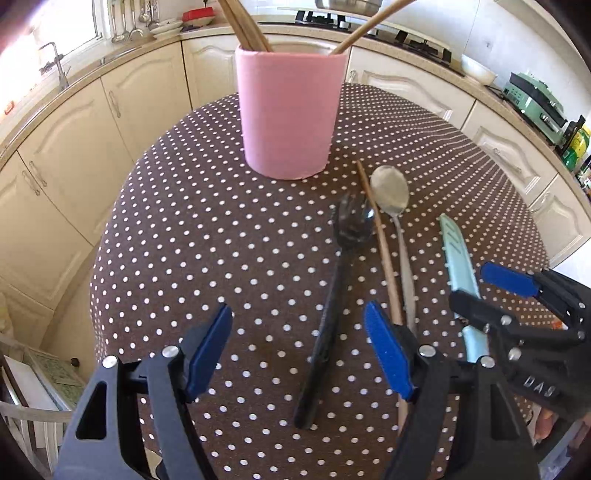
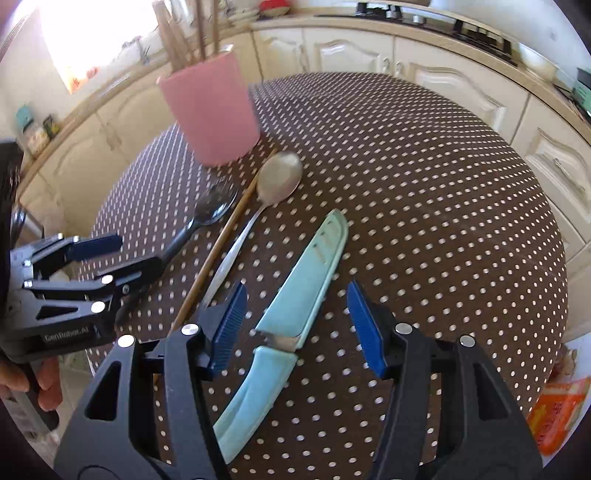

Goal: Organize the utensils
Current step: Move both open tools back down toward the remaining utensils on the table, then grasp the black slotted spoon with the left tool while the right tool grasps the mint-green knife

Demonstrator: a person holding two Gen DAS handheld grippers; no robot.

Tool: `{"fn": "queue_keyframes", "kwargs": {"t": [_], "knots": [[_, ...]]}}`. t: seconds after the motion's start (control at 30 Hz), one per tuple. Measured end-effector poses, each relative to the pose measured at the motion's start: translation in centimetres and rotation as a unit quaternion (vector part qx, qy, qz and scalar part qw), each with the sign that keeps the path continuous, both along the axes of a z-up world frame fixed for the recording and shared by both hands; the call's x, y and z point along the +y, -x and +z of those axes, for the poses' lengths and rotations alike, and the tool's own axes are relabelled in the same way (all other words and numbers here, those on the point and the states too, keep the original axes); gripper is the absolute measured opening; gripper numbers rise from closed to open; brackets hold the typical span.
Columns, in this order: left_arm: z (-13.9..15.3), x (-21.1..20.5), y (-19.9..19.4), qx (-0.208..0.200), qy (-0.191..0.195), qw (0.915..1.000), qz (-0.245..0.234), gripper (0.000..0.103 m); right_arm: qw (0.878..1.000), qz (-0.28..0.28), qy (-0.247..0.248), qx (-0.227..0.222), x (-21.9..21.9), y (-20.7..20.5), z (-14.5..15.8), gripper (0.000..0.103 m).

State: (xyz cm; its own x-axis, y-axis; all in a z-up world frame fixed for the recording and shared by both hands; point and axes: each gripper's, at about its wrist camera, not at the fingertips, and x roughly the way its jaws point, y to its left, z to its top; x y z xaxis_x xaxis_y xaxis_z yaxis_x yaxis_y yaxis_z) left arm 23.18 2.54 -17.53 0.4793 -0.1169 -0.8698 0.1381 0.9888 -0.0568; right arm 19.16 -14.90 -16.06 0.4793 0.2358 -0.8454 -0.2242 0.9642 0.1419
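Observation:
A pink cup (image 1: 288, 110) (image 2: 214, 110) holding wooden utensils stands at the far side of the brown dotted table (image 1: 207, 229). In front of it lie a black fork (image 1: 332, 295) (image 2: 207, 218), a wooden chopstick (image 1: 382, 243) (image 2: 221, 247), a silver spoon (image 1: 389, 192) (image 2: 279, 177) and a pale blue sheathed knife (image 1: 458, 254) (image 2: 299, 295). My left gripper (image 1: 299, 325) (image 2: 140, 253) is open and hangs over the fork's handle. My right gripper (image 2: 297, 291) (image 1: 468, 282) is open astride the knife, just past where its handle starts, and the pads do not touch it.
Cream cabinets and a worktop curve around the table, with a sink tap (image 1: 55, 62) at left, a hob (image 1: 369, 26) behind and a green appliance (image 1: 535, 99) at right. An orange packet (image 2: 557, 413) lies off the table's right edge. A person's hand (image 2: 40, 384) holds the left gripper.

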Motion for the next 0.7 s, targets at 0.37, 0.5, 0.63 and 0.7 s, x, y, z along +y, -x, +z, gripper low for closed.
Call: {"fn": "queue_keyframes", "kwargs": {"t": [0.37,0.5,0.63,0.7], "knots": [[-1.1,-1.9,-2.5,0.006,-0.037,0.9992,-0.017,0.073,0.997,0.059,0.052,-0.004,2.2,-1.6,-0.6,0.034],[-1.2,-2.8,-3.8,0.009,-0.045,0.9987,-0.023,0.073,0.996,0.081,0.031,0.002,1.3,-3.6,-0.2,0.029],[-1.5,-3.9,-4.9,0.01,-0.045,0.9986,-0.026,0.072,0.996,0.088,0.016,0.011,0.9,-5.1,0.0,0.027],[-1.6,-4.3,-5.5,0.01,-0.041,0.9987,-0.027,0.068,0.996,0.089,0.022,0.012,1.4,-5.9,0.3,0.027]]}}
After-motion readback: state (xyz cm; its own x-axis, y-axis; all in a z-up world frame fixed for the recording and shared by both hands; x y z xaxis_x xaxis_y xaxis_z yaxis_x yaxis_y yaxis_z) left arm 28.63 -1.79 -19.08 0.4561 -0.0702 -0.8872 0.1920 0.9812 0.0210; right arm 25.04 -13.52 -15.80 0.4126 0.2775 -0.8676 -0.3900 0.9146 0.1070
